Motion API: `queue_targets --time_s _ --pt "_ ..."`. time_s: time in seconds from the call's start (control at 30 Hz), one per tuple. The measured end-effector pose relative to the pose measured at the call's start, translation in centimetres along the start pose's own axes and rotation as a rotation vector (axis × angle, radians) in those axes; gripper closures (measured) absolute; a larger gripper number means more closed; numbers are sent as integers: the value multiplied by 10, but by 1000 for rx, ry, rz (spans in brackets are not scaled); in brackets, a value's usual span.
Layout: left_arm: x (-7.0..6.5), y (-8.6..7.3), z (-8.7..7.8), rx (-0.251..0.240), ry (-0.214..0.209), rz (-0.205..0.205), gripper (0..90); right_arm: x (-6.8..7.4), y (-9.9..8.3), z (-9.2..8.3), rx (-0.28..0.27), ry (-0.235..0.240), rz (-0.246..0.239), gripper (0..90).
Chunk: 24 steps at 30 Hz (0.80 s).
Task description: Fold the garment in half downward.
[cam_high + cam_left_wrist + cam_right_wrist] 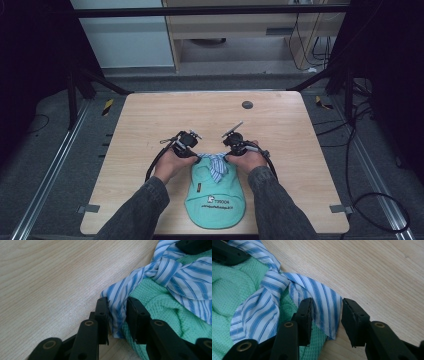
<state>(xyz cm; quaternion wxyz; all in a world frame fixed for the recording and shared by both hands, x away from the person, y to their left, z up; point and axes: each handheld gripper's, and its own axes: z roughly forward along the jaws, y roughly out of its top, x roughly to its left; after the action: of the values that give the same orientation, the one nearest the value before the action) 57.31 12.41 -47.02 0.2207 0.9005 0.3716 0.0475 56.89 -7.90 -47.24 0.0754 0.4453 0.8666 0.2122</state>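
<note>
Striped tie (pixel 216 165) knotted across green bib (pixel 215 197), ends running sideways, left end straddled by unclenched left gripper (pixel 117 315), right end by unclenched right gripper (pixel 325 315).

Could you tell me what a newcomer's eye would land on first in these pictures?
Probably the mint-green bib at the near edge of the wooden table, with blue-striped ties knotted at its top. The left gripper and the right gripper each straddle one striped tie end, jaws not visibly clamped.
</note>
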Motion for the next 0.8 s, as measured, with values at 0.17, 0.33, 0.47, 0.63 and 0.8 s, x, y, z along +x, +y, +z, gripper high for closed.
queue_targets --time_s 0.17,0.33,0.47,0.63,0.8 --pt "0 -1 0 2 -2 3 721 -1 -1 1 -3 11 9 611" --pt "0 -1 1 -2 3 7 747 0 -1 1 -4 18 -7 648" --pt "0 -1 1 -3 4 13 781 1 -1 1 -2 19 -17 697" --pt "0 -2 1 -9 0 22 829 3 0 1 3 34 -22 781" --pt "0 -2 -1 -18 0 34 855 5 1 0 -2 29 -45 818"
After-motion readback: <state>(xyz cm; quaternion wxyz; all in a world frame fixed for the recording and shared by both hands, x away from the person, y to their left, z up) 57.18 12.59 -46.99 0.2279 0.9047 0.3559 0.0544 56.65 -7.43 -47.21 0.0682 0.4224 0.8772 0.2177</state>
